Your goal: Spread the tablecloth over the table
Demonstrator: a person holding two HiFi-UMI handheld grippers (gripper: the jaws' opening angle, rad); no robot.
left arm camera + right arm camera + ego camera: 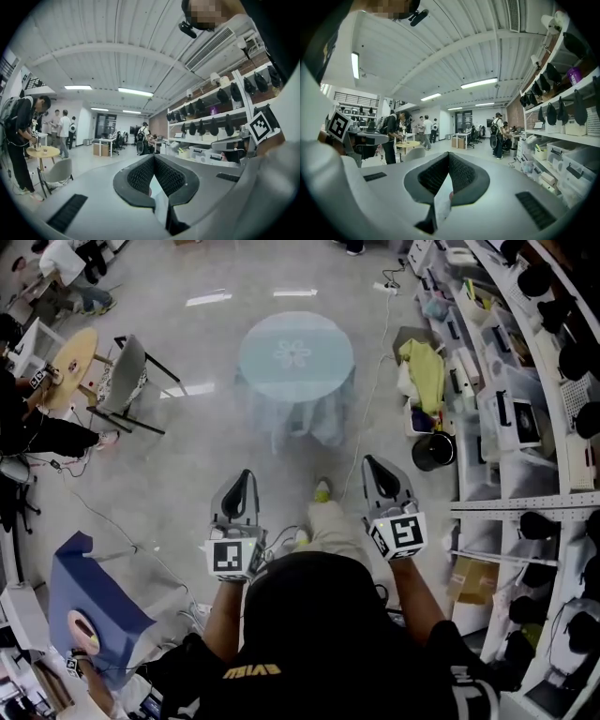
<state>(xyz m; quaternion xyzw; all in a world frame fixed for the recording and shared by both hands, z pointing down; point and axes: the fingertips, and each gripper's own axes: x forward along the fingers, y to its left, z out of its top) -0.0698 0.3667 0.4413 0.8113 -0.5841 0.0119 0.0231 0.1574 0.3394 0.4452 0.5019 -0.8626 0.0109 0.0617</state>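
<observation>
Two grippers are held side by side, the left gripper [246, 480] and the right gripper [373, 467], each with its jaws pressed together on nothing. At twelve o'clock, well apart from both, the pale blue tablecloth [295, 354] is seen spread round and flat, its sides hanging toward the floor [202, 451].

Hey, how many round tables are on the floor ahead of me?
2: one under the pale tablecloth straight ahead, and a wooden table at far left. Others may be hidden.
</observation>
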